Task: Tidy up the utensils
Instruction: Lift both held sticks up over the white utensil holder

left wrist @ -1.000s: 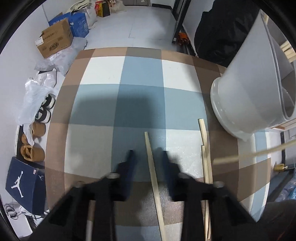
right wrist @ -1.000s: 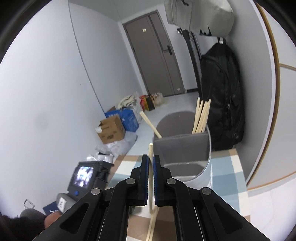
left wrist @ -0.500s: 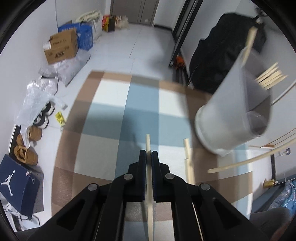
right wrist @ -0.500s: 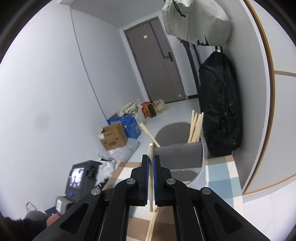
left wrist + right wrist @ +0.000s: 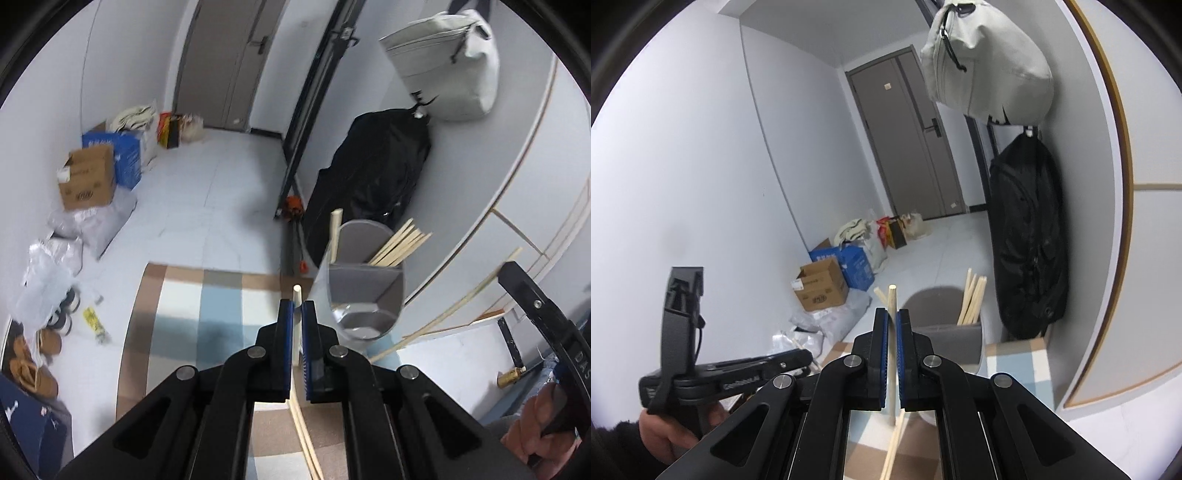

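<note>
Left gripper (image 5: 297,314): jaws pressed together on a chopstick (image 5: 295,295), held near its upper end. The tip projects just beyond the blue pads (image 5: 286,325); the rest of the shaft runs down between the jaws toward the checked mat (image 5: 177,314).

Right gripper (image 5: 892,321): jaws likewise clamped on a second chopstick (image 5: 892,295), tip projecting above the pads, shaft hanging below.

The holder (image 5: 364,291) is a grey divided cup standing on the mat, ahead and to the right of the left gripper. Its far compartment already contains a bundle of chopsticks (image 5: 400,243), leaning against the rim. One stick leans out of the left side. At least two loose sticks (image 5: 306,443) lie on the mat below the left gripper.

Probable step: transfer of both held sticks into the holder.

Hazards:
- Each stick is gripped near one end. The long free length can swing or pivot in the pads, so the lower end may miss the opening.
- A stick striking the rim or the divider may tip the holder, which appears light.
- Contact with the leaning bundle may knock those sticks out.
- Both grippers approaching one opening together may collide or cross sticks. Insert one at a time.
</note>
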